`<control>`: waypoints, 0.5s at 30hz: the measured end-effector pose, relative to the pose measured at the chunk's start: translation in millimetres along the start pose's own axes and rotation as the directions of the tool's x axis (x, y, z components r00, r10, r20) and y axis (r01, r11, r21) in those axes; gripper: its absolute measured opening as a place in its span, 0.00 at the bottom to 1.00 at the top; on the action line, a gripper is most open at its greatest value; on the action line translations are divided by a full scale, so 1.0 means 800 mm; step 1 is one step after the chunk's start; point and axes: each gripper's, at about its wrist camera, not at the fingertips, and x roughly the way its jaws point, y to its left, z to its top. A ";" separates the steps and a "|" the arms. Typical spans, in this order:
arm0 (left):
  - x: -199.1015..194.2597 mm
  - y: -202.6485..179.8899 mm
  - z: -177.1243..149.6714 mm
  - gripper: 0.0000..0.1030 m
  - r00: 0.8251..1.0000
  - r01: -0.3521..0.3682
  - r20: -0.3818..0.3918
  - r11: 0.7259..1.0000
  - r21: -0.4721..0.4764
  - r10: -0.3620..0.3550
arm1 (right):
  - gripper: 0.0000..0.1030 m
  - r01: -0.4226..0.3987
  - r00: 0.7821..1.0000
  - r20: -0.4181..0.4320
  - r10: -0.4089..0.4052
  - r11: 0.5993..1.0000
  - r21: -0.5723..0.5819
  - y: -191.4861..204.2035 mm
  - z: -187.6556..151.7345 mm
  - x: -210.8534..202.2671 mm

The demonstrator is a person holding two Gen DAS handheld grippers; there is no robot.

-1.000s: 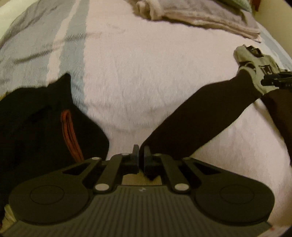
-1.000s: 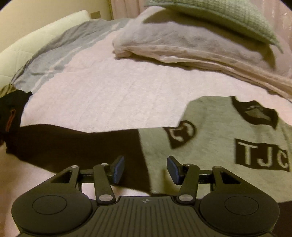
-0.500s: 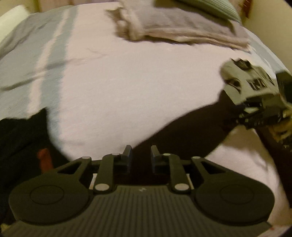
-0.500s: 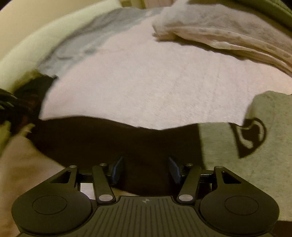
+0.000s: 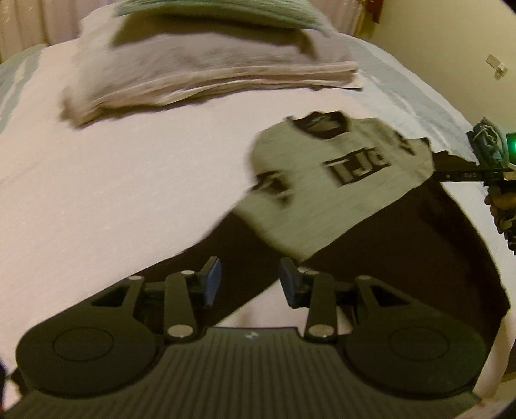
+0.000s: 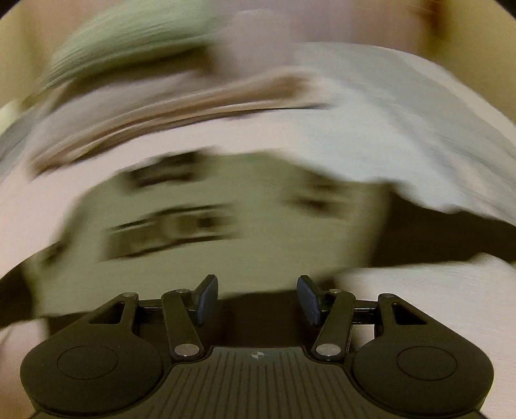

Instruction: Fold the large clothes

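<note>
Left wrist, folded blankets (image 5: 206,67) beyond sweater (image 5: 322,193)

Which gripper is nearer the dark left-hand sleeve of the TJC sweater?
Left. The left gripper hangs right over the dark sleeve, jaws just opened, nothing between them. The right gripper is open over the sweater's grey chest, farther off.

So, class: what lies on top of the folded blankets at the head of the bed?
A green pillow rests on the folded blankets. Whatever lies beneath the blankets is covered.
</note>
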 end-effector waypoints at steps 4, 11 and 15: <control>0.041 -0.089 0.034 0.41 1.000 -0.008 -0.004 1.000 0.024 0.008 | 0.50 0.112 0.992 0.027 -0.120 0.973 0.200 -0.173 0.011 -0.012; 0.116 -0.233 0.082 0.43 0.999 -0.005 -0.047 0.999 0.034 0.006 | 0.50 0.175 0.976 0.034 -0.217 0.861 0.478 -0.409 0.015 -0.013; 0.151 -0.288 0.103 0.48 0.998 -0.006 -0.066 0.998 0.067 0.010 | 0.50 0.139 0.981 0.025 -0.190 0.794 0.591 -0.478 0.001 0.005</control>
